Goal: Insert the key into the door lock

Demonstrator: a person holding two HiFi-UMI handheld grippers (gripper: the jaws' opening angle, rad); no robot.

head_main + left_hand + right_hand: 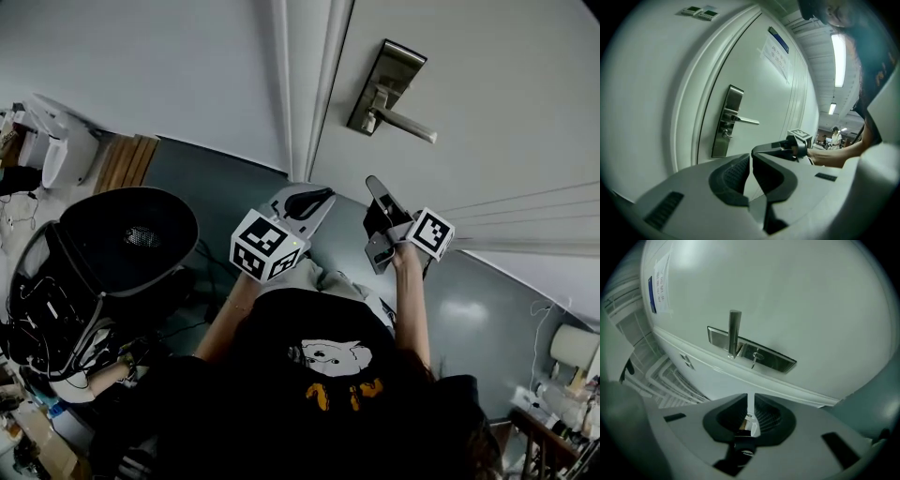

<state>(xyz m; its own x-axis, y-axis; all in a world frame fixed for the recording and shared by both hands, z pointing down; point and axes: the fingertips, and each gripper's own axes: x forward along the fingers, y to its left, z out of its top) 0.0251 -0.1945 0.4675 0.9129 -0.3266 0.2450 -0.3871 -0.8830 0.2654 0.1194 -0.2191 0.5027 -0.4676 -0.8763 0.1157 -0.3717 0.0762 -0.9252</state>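
Right gripper (750,398) pinches a small flat pale key (749,422), likely light, stiff, slippery; best held by its head. Left gripper (751,158) is closed, empty, near the white door's (754,79) brushed-steel lock plate (724,123)

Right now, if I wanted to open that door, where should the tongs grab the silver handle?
I'd grab the lever handle near its free end, away from the lock plate. Come straight at the door from the front, one jaw above the bar and one below: it runs sideways, slim and level, standing off the door.
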